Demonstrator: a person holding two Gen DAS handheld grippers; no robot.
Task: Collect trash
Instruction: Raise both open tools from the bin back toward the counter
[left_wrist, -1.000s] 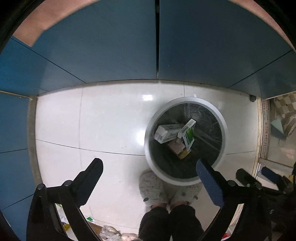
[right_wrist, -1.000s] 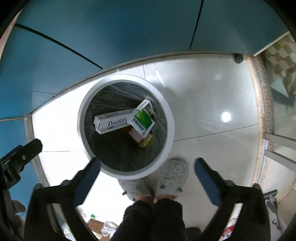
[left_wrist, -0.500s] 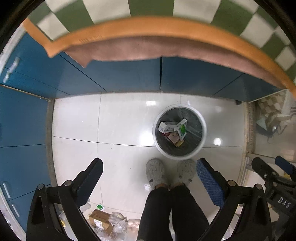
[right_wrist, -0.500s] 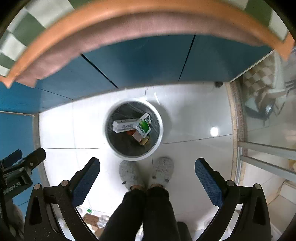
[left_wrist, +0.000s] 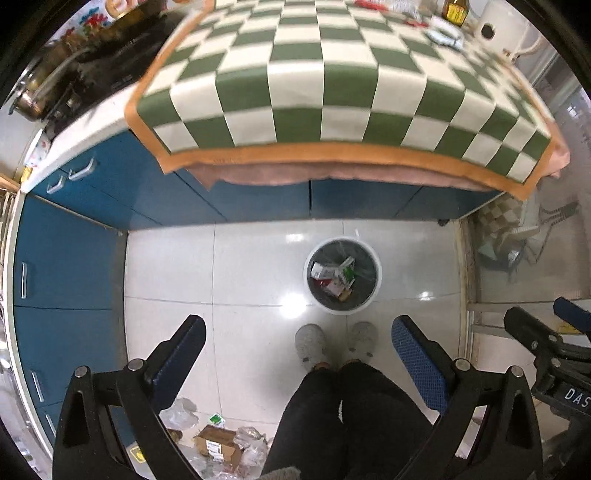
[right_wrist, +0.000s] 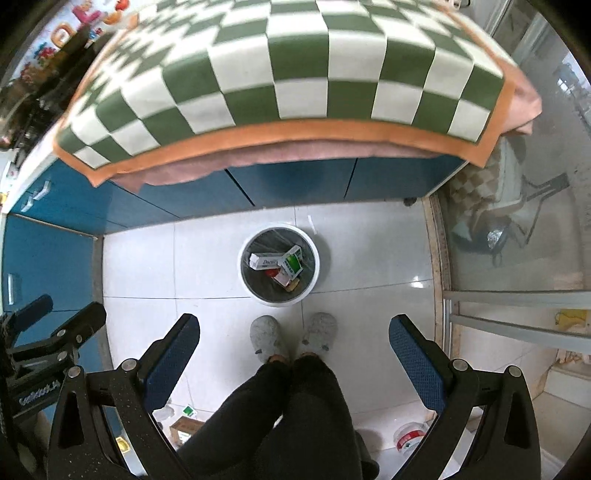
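While both grippers have risen | bin (left_wrist: 342, 280) smaller; checked cloth (left_wrist: 332, 74) visible

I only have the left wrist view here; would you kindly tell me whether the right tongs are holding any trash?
Observer: No, the right tongs are wide open, with only floor tiles and the person's slippers between the fingers.
Operator: Thank you. Is any trash lying on the floor to the person's right?
Observer: Yes, a round red-and-white item lies on the tiles to the right of the person's legs, well outside the bin. It is too small to identify.
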